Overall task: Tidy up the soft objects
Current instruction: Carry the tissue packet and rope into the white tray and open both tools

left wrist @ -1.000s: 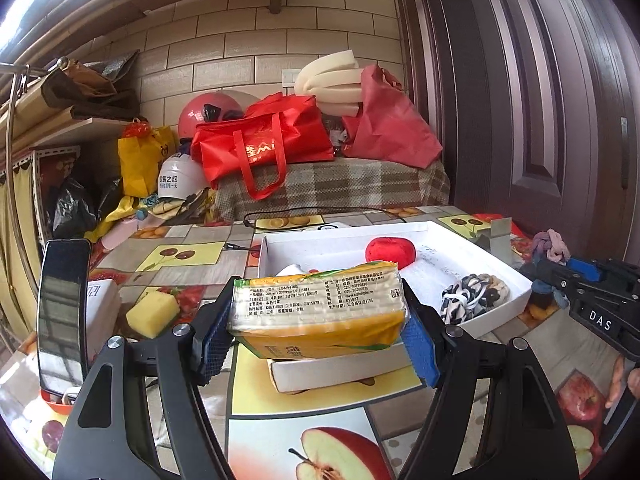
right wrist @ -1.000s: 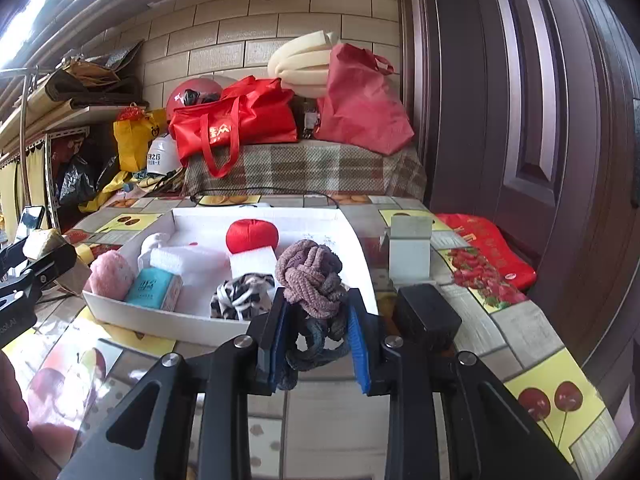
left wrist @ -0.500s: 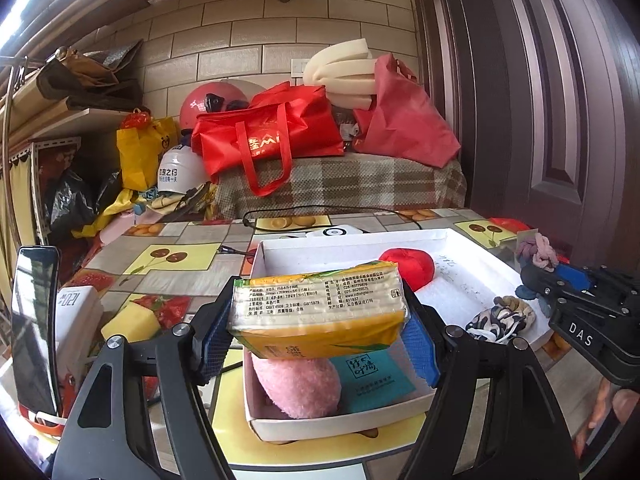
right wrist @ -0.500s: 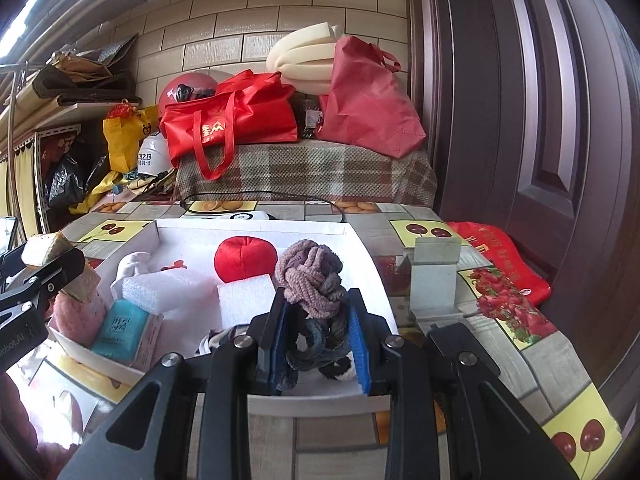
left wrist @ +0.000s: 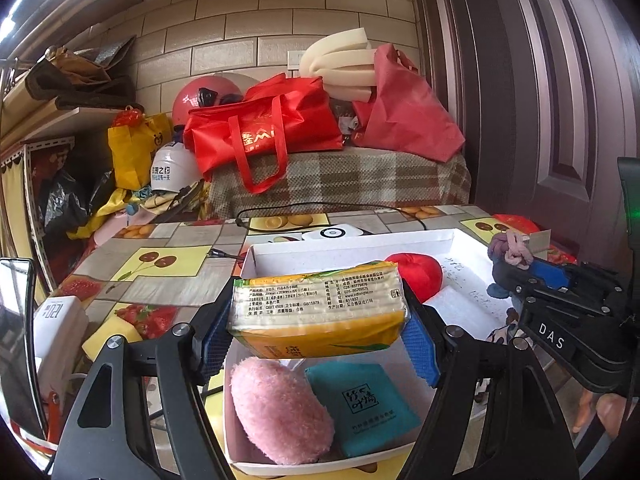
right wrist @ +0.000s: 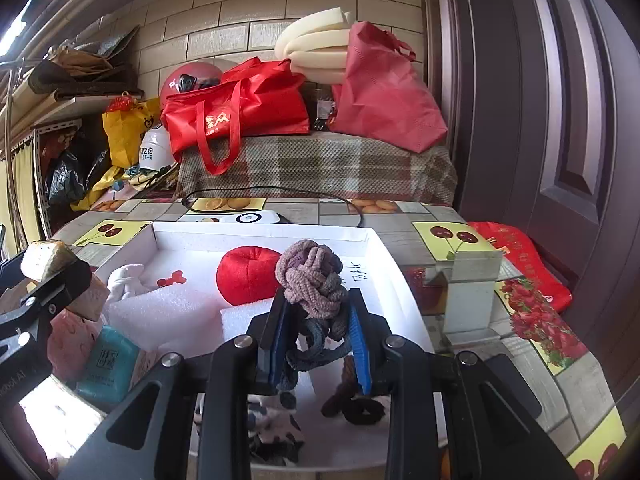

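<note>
Left gripper (left wrist: 316, 338) is clamping the yellow plastic-wrapped tissue pack (left wrist: 320, 308) by its two short ends, blue pads pressing in on the wrap. Pack is hanging level over the near end of the white shallow cardboard box (left wrist: 352, 238), directly above the pink fuzzy oval puff (left wrist: 280, 412) and the teal square tissue packet (left wrist: 360, 404) already lying inside.

Pack judgement: light, squashy, slick film. End grip is working, but the wrap could be sliding if squeezed less; a hold across the long flat faces would be giving more pad contact.

Right gripper (right wrist: 320, 340) is pinching nearly together on the mauve-and-grey knotted rope toy (right wrist: 312, 280), the knot bulging above the pads and dark loops dangling below. It is hovering over the box interior, near the red plush round cushion (right wrist: 244, 276) and the white foam blocks (right wrist: 160, 308).

Rope toy judgement: light, floppy, grippy knit, not fragile. Best held at the knot's waist, as now; loose loops may be snagging on the box wall or on the black-and-white patterned fabric piece (right wrist: 276, 428) underneath.

Free floor space is looking tight at the near end.
</note>
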Motion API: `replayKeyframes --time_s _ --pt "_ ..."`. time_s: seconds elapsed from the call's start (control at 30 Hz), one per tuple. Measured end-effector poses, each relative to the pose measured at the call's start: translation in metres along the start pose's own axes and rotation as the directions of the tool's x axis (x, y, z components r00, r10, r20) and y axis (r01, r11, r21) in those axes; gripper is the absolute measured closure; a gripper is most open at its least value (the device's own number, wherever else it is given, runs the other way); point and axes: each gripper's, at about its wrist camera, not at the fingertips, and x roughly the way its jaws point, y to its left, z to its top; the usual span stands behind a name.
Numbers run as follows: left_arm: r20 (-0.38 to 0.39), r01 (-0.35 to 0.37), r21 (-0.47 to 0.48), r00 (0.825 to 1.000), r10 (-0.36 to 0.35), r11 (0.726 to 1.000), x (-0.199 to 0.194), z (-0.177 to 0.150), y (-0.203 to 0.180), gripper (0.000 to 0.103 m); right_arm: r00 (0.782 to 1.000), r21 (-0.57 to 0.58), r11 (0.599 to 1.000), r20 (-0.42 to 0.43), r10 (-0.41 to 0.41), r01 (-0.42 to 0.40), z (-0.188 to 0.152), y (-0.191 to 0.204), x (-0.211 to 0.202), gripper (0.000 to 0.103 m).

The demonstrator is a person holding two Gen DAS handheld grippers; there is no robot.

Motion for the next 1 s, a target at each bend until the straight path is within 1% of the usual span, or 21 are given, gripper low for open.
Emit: replayKeyframes --time_s 0.27,0.3,0.33,0.37,0.4,0.43,0.5,0.57,0.63,0.7,0.83,0.93,1.0 --pt "-0.043 -0.006 0.021 0.999 0.007 1.0 0.014 0.002 -0.004 0.028 0.999 -0.046 0.999 -0.05 -0.001 -0.001 0.005 0.011 0.02 0.073" --pt "-0.04 -0.005 0.018 0.999 0.005 1.0 0.013 0.002 -0.003 0.025 0.999 -0.043 0.999 -0.051 -0.009 0.007 0.005 0.011 0.02 0.068" --pt "-0.032 -0.006 0.015 0.999 0.006 1.0 0.012 0.002 -0.004 0.019 0.999 -0.036 0.999 -0.045 -0.018 0.017 0.005 0.009 0.019 0.057" --pt "-0.02 -0.007 0.015 1.0 0.007 1.0 0.009 0.002 -0.004 0.015 0.999 -0.027 0.999 -0.034 -0.027 0.026 0.005 0.008 0.017 0.048" --pt "-0.004 -0.008 0.016 1.0 0.008 1.0 0.007 0.002 -0.004 0.006 0.999 -0.017 0.999 -0.018 -0.035 0.035 0.005 0.006 0.013 0.025" --pt "0.014 -0.008 0.017 1.0 0.008 1.0 0.003 0.002 -0.004 0.0 0.999 -0.008 0.999 -0.003 -0.039 0.039 0.004 0.005 0.01 0.013" --pt "0.039 -0.007 0.007 0.999 0.006 1.0 -0.002 0.002 -0.002 0.0 0.999 -0.002 0.999 0.016 -0.037 0.037 0.004 0.003 0.007 0.012" --pt "0.043 0.001 -0.028 0.999 0.0 1.0 -0.003 0.003 0.006 0.0 0.999 -0.001 0.999 0.028 -0.038 0.038 0.004 0.003 0.005 0.008" --pt "0.034 0.001 -0.063 0.999 0.001 0.998 -0.007 0.002 0.015 0.0 0.998 0.003 0.999 0.056 -0.041 0.041 0.004 0.002 0.0 0.0" --pt "0.033 -0.001 -0.09 0.999 0.004 0.996 -0.017 0.0 0.026 0.0 0.994 0.015 0.999 0.096 -0.046 0.045 0.002 0.0 -0.008 0.0" --pt "0.031 -0.024 -0.145 0.999 0.029 0.989 -0.039 -0.009 0.052 0.0 0.994 0.027 0.999 0.102 -0.042 0.039 0.0 -0.003 -0.015 0.0" --pt "0.006 -0.004 -0.171 1.0 0.005 0.985 -0.049 -0.015 0.064 0.0 0.993 0.034 0.999 0.108 -0.045 0.041 -0.002 -0.004 -0.02 0.0" --pt "-0.007 0.01 -0.148 1.0 -0.012 0.989 -0.053 -0.018 0.062 0.0 0.993 0.041 0.998 0.106 -0.049 0.045 -0.003 -0.005 -0.022 0.0"
